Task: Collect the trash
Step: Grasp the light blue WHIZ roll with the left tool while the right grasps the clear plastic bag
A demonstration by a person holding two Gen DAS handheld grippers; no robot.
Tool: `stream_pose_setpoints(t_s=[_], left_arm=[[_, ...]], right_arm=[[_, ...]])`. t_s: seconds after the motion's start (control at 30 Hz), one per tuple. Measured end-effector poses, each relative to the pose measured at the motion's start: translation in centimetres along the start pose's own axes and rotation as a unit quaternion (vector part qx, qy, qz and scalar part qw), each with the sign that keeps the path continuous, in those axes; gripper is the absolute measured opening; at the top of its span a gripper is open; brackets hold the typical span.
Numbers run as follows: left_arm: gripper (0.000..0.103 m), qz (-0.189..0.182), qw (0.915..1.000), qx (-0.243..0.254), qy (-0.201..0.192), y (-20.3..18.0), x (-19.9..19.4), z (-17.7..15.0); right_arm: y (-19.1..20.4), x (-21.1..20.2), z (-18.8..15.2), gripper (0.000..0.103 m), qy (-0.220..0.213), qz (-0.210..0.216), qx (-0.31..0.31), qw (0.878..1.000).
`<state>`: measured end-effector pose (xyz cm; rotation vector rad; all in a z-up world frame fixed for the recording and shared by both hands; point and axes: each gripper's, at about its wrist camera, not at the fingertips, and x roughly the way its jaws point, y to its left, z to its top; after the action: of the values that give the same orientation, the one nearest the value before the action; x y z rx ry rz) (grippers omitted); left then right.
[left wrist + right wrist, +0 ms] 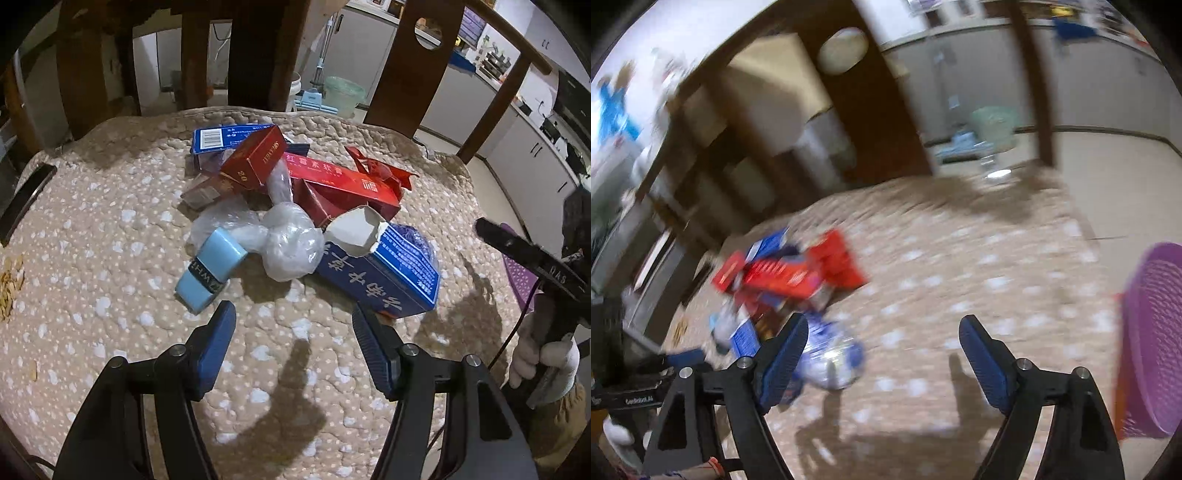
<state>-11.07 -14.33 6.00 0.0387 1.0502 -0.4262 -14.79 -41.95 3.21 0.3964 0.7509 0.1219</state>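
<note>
Hovering left gripper [293,323] fingers spread over trash pile [295,206], right gripper [882,341] likewise, purple basket [1152,339] beside.

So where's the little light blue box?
In the left wrist view the light blue box lies on the cushion, left of the crumpled plastic bag, just beyond the left gripper.

blue boxes [384,273]: 2 | red boxes [255,158]: 2 | plastic wrap [288,243]: 1 | light-blue pack [212,271]: 1 | purple basket [1152,332]: 1
</note>
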Motion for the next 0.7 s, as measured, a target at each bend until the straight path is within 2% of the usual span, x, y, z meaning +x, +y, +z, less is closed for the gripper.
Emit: stream_pose_setpoints(t_s=[0.2, 0.37, 0.43, 0.5, 0.7], left_arm=[[0.070, 0.022, 0.9993, -0.024, -0.019, 2.9, 0.1, 1.0], [0.070, 0.058, 0.9981, -0.008, -0.019, 4.6, 1.8, 2.3], [0.071, 0.054, 0.9984, -0.007, -0.017, 4.8, 2.5, 2.9], [0.077, 0.052, 0.9985, 0.000, -0.016, 4.9, 3.4, 3.2], [0.078, 0.048, 0.9988, 0.003, -0.012, 5.0, 4.8, 3.4]], right_arm=[[2.8, 2.8, -1.4, 0.088, 0.047, 0.017, -0.039, 0.998], [4.4, 4.6, -2.0, 0.088, 0.063, 0.016, -0.066, 0.996], [5.0, 4.9, -2.3, 0.088, 0.065, 0.011, -0.073, 0.995], [5.7, 5.7, -2.5, 0.088, 0.067, 0.004, -0.083, 0.994], [6.8, 6.2, -2.7, 0.088, 0.055, -0.021, -0.103, 0.993]])
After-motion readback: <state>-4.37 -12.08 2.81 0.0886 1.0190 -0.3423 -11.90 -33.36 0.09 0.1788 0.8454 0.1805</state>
